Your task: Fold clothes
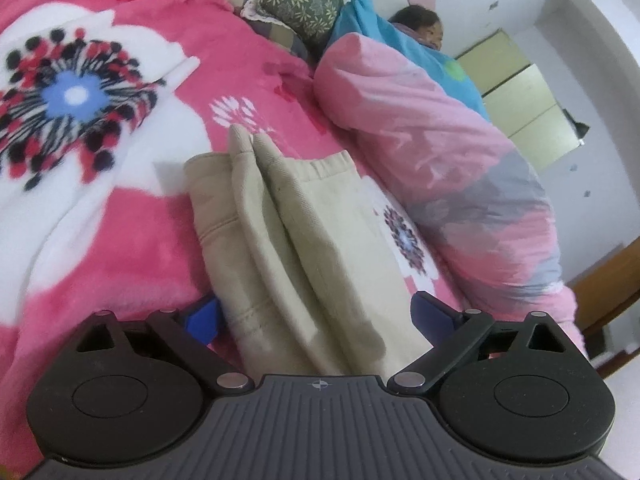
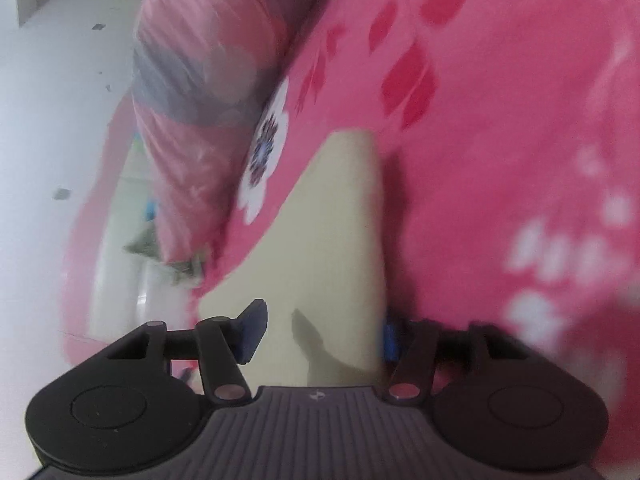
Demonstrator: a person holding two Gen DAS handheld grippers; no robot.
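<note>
From my left tool I look along a folded beige garment lying on the bed's pink flowered blanket. The blue pads stand wide apart, one each side of the cloth, and neither presses on it, so this tool holds nothing. The garment is creased lengthwise into several layers (an elastic waistband shows at its far end). Just beside it on the right runs a rolled pink and grey quilt, and beyond that a person lies under a blue cover, near patterned pillows.

My right tool gives a blurred, tilted view. The beige garment fills the gap between its fingers, which stand about half apart. The right pad sits at the cloth's edge, the left one over its surface, but I cannot tell whether they pinch the fabric. The rolled quilt lies at upper left, the blanket to the right.
</note>
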